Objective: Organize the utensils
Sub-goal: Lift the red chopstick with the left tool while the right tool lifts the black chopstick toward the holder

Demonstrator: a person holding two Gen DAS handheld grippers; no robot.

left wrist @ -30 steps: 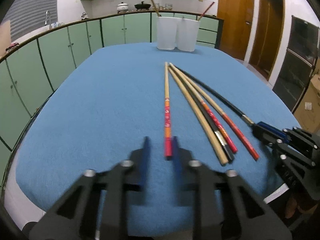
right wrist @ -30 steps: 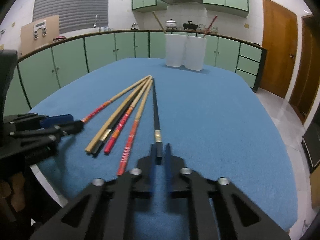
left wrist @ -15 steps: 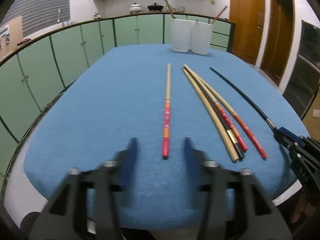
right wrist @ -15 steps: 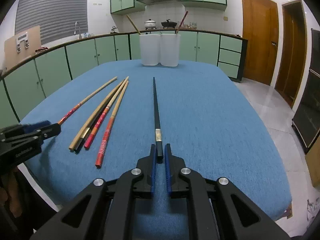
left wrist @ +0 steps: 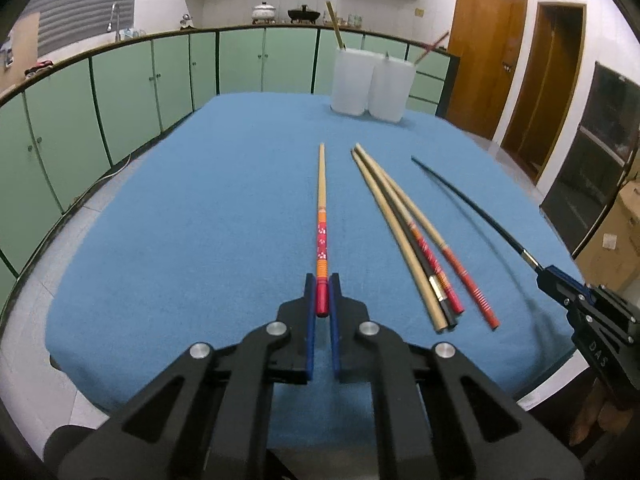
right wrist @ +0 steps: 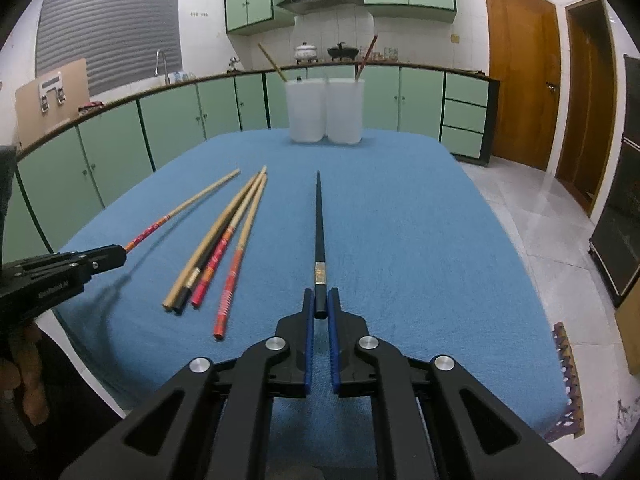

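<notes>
i have a chopstick in each claw now, so the pickup step looks done and the carry to the two white cups (right wrist: 325, 111) at the far end of the blue table (left wrist: 200, 220) comes next.

the left gripper (left wrist: 322, 294) has just been closing and is pinched on the red butt end of the red-and-tan chopstick (left wrist: 321, 216). its long axis runs straight away from me, thin tip toward the cups. its shadow in the right view suggests it is just off the cloth.

the right gripper (right wrist: 321, 306) is clamped on the thick end of the black chopstick (right wrist: 319, 232), also pointing away toward the cups.

four more chopsticks (left wrist: 416, 240) lie in a loose bundle between the two held ones, on the cloth.

next i judge each stick must be tipped upright over a cup, which already holds a stick, and let go. the long free ends could swing, and matching stick to cup is my guess.
</notes>
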